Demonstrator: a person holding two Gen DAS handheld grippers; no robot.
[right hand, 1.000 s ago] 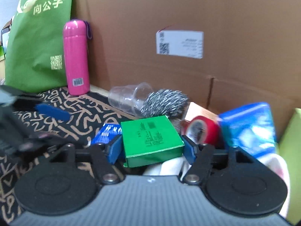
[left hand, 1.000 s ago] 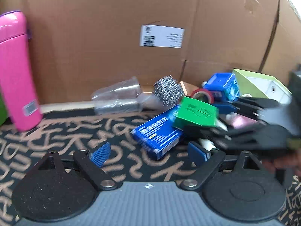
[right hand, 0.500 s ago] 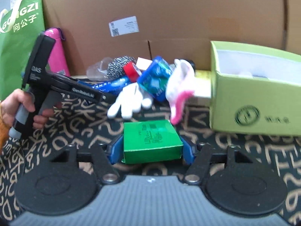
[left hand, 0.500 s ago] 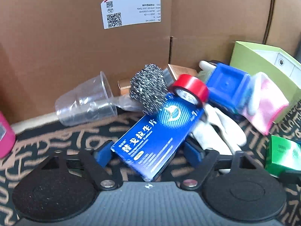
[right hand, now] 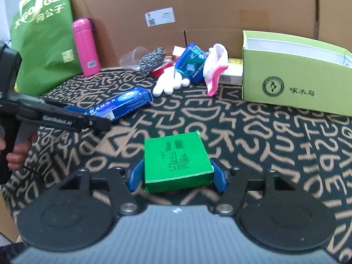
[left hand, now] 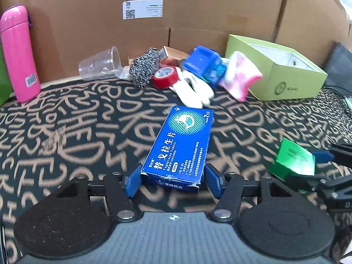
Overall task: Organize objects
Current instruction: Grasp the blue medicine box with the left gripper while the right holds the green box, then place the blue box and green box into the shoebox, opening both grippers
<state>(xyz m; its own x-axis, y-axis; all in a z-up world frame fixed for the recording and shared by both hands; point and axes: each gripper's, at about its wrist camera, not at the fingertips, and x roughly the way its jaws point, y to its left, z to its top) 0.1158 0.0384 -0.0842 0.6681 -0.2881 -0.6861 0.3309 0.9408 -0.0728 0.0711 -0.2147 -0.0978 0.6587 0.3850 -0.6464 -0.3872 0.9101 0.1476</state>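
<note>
My left gripper (left hand: 172, 181) is shut on a long blue medicine box (left hand: 179, 145) and holds it above the patterned cloth, in front of the pile. The same blue box (right hand: 123, 104) shows at the left of the right wrist view. My right gripper (right hand: 176, 176) is shut on a green box (right hand: 176, 160), held above the cloth; the green box (left hand: 293, 161) also shows at the right of the left wrist view. The pile at the back holds a steel scourer (left hand: 144, 67), red tape (left hand: 165, 77), a white glove (left hand: 193, 90) and a blue packet (left hand: 204, 65).
A light green open box (left hand: 283, 74) stands at the back right, a pink-white cloth (left hand: 241, 77) beside it. A pink bottle (left hand: 18, 52) and a green bag (right hand: 44, 37) stand at the left. A clear cup (left hand: 99, 67) lies by the cardboard wall (left hand: 198, 11).
Both grippers have pulled back from the pile toward me, the left with the blue box, the right with the green box. The pile now lies farther away.
</note>
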